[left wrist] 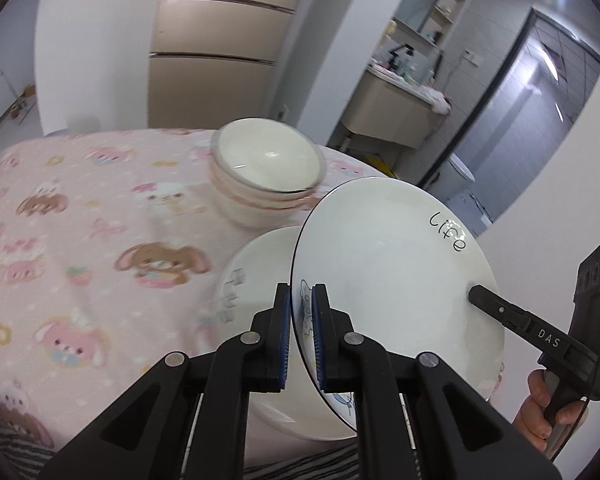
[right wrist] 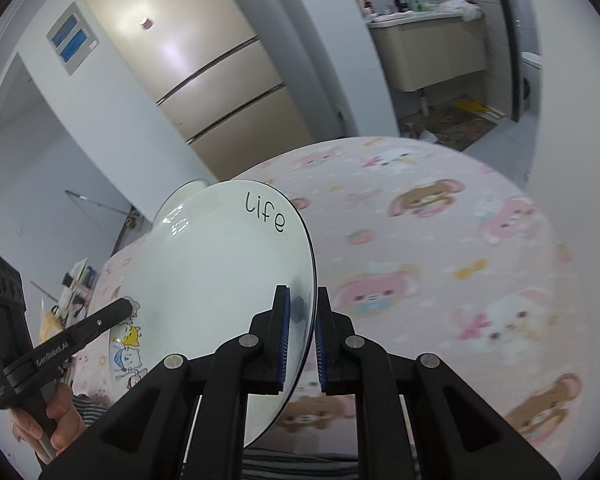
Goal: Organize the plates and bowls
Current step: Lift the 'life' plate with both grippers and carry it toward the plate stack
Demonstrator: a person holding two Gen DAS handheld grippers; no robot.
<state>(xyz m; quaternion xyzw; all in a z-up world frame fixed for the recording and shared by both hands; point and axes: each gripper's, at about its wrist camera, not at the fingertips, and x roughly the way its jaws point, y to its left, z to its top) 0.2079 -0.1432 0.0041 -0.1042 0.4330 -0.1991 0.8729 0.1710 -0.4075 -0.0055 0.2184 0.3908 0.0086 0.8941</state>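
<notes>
Both my jaws are clamped on one white plate point(left wrist: 396, 264), one on each side of it. My left gripper point(left wrist: 301, 332) pinches the plate's near rim, by the little cartoon drawing. My right gripper point(right wrist: 301, 332) pinches the rim on the other side; in the left view I see its black finger point(left wrist: 496, 308) touching the plate's edge, with a hand point(left wrist: 548, 408) holding its handle. The plate is tilted and up off the table point(left wrist: 72, 216) (the word "life" is written on it in black).

Under the plate, a second white plate point(left wrist: 256, 280) lies flat on the table's pink cloth, which has bunnies and bears on it. Just behind that one stands a stack of bowls point(left wrist: 264, 176), white with pink bands, looking blurry.

Farther back I see a tall beige fridge point(right wrist: 204, 76) by the wall, and a sink cabinet point(right wrist: 428, 56) with bottles on top.
</notes>
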